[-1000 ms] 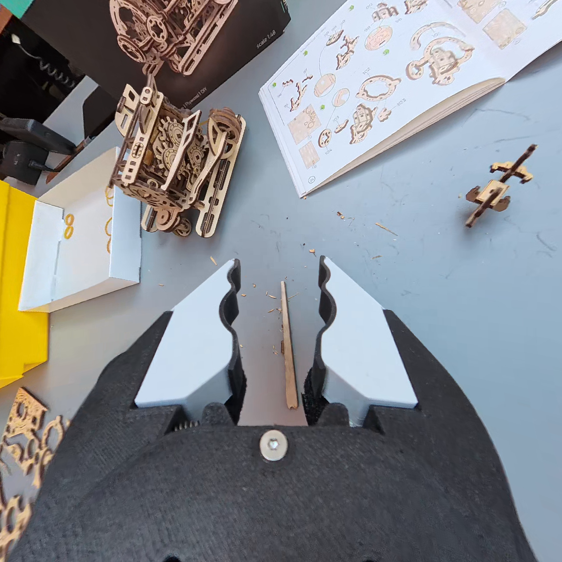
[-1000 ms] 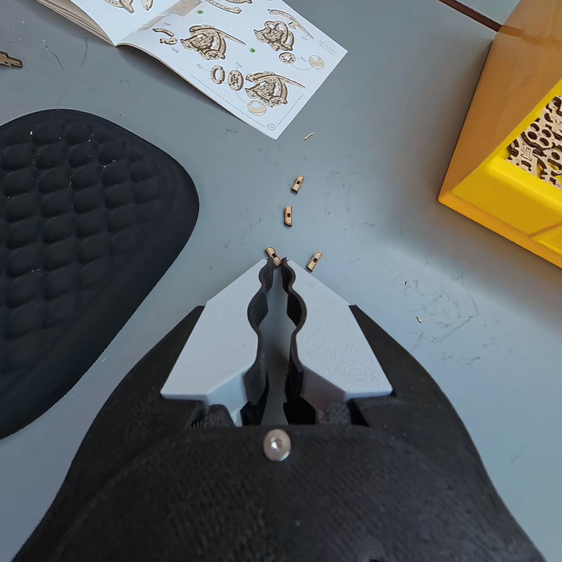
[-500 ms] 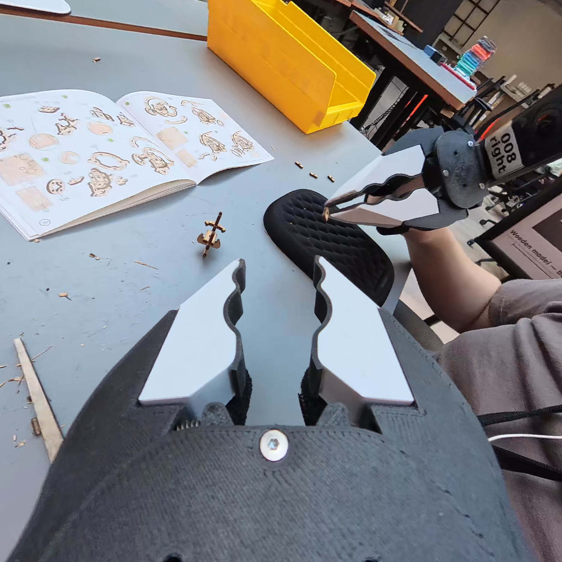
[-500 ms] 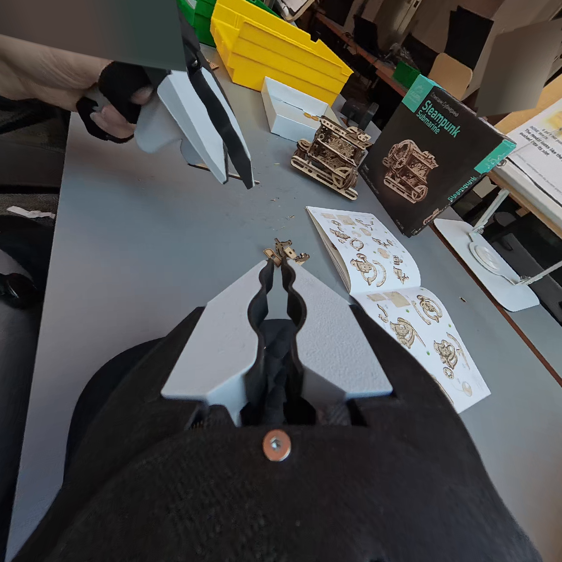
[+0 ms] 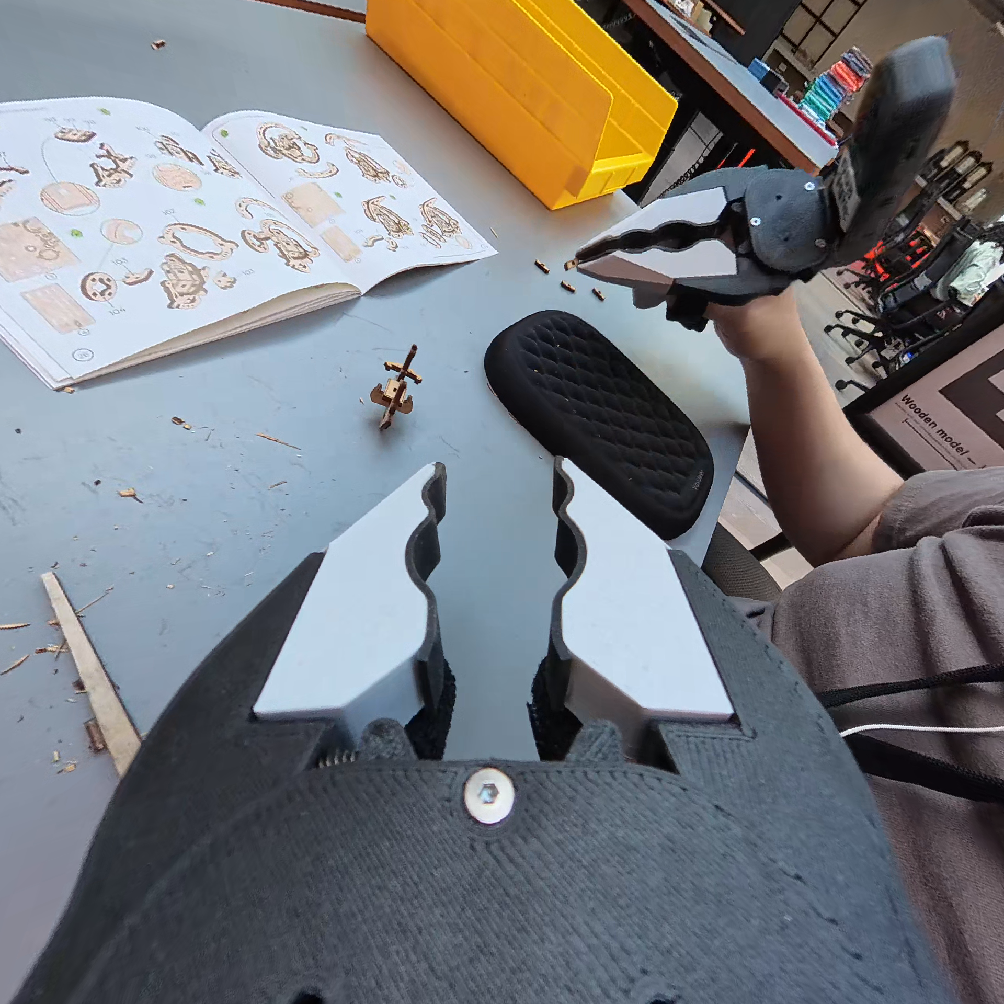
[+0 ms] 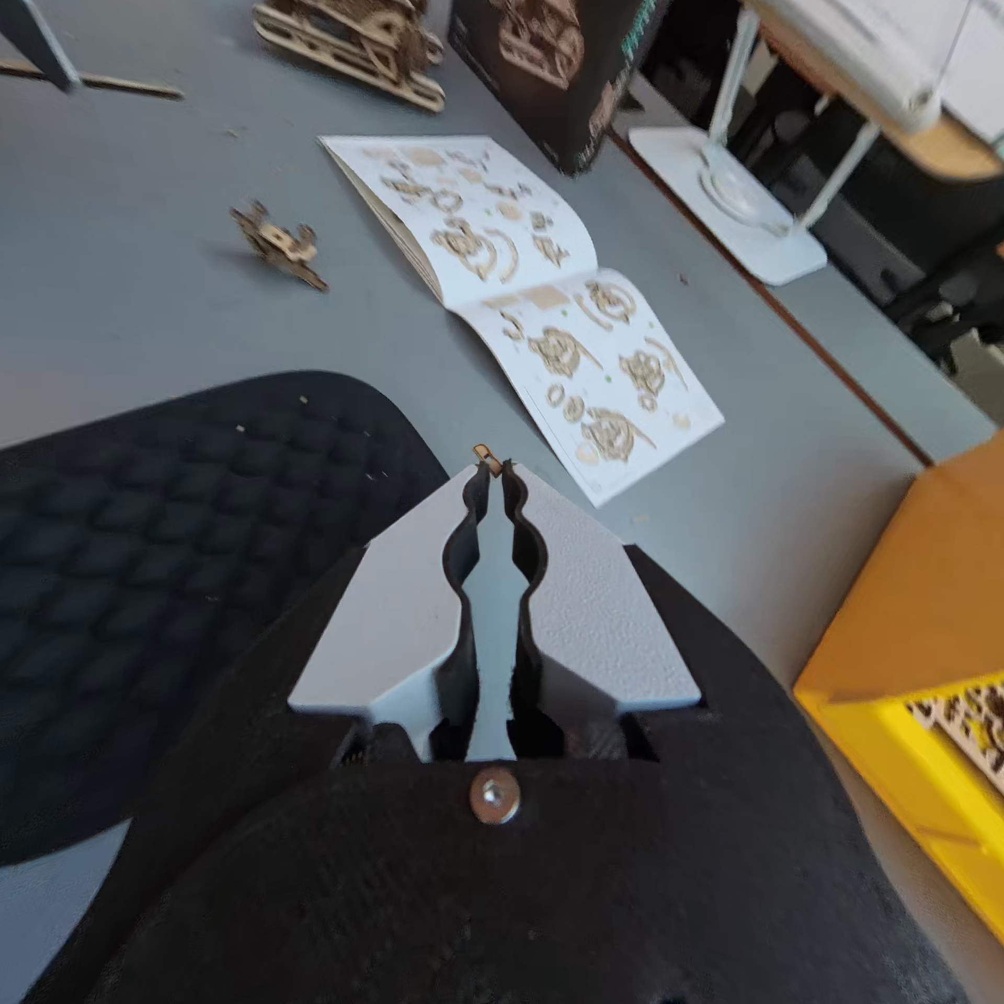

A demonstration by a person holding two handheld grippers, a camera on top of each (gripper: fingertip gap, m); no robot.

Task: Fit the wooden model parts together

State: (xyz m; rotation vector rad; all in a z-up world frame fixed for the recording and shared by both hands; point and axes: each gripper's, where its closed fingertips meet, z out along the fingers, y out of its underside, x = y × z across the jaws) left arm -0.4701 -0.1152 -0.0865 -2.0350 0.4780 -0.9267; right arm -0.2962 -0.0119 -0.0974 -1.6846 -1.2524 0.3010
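My left gripper (image 5: pixel 497 472) is open and empty above the grey table, a little short of a small wooden cross-shaped sub-assembly (image 5: pixel 396 388) that stands on the table. My right gripper (image 6: pixel 491 467) is shut on a tiny wooden clip piece (image 6: pixel 487 452) at its fingertips, held in the air over the black pad's (image 6: pixel 190 543) edge. In the left wrist view the right gripper (image 5: pixel 578 261) hovers at the far right with the piece (image 5: pixel 570 264) in its tips. The sub-assembly also shows in the right wrist view (image 6: pixel 277 247), blurred.
An open instruction booklet (image 5: pixel 217 217) lies behind the sub-assembly. Three loose clip pieces (image 5: pixel 568 286) lie near a yellow bin (image 5: pixel 516 92). A wooden stick (image 5: pixel 89 673) and chips lie at the left. A larger wooden model (image 6: pixel 353 49), a dark box (image 6: pixel 543 65) and a lamp base (image 6: pixel 733 206) stand farther off. The left gripper's tips are roughly 20 cm from the right gripper's. To reach the wooden stick (image 5: pixel 89 673) in a straight line is about 12 cm for my left fingers, about 30 cm for my right. The right camera catches it too, in the right wrist view (image 6: pixel 105 77).
My right gripper took one clip piece off the table and lifted it. My left gripper swung away from the wooden stick to face the sub-assembly and stayed open.
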